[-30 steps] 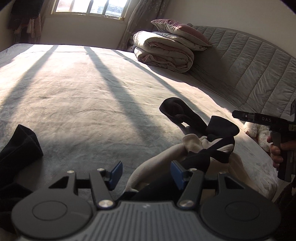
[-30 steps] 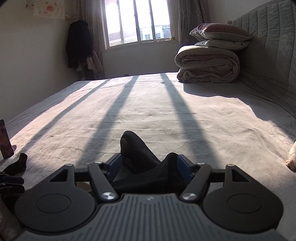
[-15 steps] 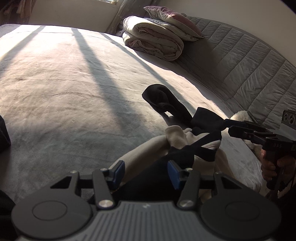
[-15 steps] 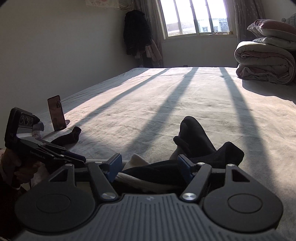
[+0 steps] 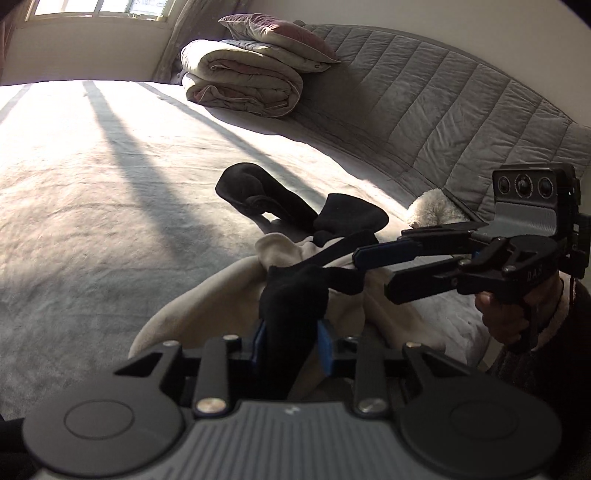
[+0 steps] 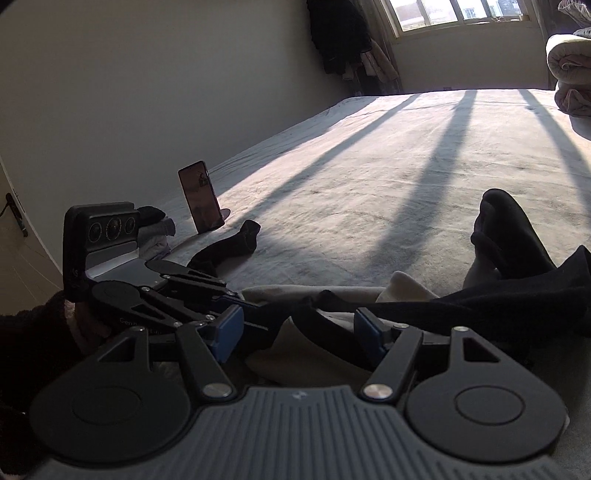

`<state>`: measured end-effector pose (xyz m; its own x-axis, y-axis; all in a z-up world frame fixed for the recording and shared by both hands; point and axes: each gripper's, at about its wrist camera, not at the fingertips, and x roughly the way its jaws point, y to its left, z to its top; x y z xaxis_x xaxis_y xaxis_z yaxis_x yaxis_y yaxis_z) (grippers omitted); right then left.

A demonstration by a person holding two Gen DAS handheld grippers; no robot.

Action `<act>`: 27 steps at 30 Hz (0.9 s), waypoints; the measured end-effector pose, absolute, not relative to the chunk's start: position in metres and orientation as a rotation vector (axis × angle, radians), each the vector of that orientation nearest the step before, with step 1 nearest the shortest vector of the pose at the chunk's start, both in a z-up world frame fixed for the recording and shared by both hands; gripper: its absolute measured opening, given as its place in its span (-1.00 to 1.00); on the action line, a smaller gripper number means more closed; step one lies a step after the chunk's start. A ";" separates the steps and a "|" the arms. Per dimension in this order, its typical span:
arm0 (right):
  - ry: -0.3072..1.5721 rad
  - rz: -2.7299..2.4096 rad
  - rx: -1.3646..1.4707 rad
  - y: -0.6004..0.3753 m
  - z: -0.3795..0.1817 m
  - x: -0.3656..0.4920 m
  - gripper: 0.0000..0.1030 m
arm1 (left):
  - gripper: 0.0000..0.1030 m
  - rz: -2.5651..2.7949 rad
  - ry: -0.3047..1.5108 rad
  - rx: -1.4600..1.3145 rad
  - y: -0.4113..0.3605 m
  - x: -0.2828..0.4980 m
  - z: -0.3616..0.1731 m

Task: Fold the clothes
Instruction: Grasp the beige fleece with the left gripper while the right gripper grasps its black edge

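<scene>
Left gripper [image 5: 291,341] clamped on black sock [image 5: 291,295] above beige garment [image 5: 221,306]. Right gripper [image 6: 297,328] jaws spread around same sock, not pinching. Bed [image 5: 92,184] beneath.

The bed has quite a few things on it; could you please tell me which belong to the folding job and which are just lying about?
In the job:
black garment, clamped in the left gripper
beige garment
right gripper, open

Lying about:
phone
folded quilts
pillow
loose black sock
</scene>
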<state>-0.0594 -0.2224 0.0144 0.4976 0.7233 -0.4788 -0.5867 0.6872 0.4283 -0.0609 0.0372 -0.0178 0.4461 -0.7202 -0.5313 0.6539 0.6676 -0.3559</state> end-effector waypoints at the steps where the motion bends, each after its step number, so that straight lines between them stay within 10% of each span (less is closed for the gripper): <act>1: 0.696 0.814 0.242 -0.221 0.015 -0.058 0.36 | -0.43 -0.862 0.693 -0.105 0.039 -0.064 -0.016; 11: 0.898 0.878 0.446 -0.216 0.004 -0.030 0.31 | -0.42 -1.000 0.610 -0.095 0.044 -0.089 -0.004; 19: 0.978 0.832 0.471 -0.198 -0.017 -0.020 -0.81 | -0.29 -0.974 0.606 -0.011 0.046 -0.099 -0.006; 27: 0.913 0.880 0.375 -0.210 -0.003 -0.039 -0.87 | -0.05 -0.859 0.598 -0.117 0.085 -0.079 0.000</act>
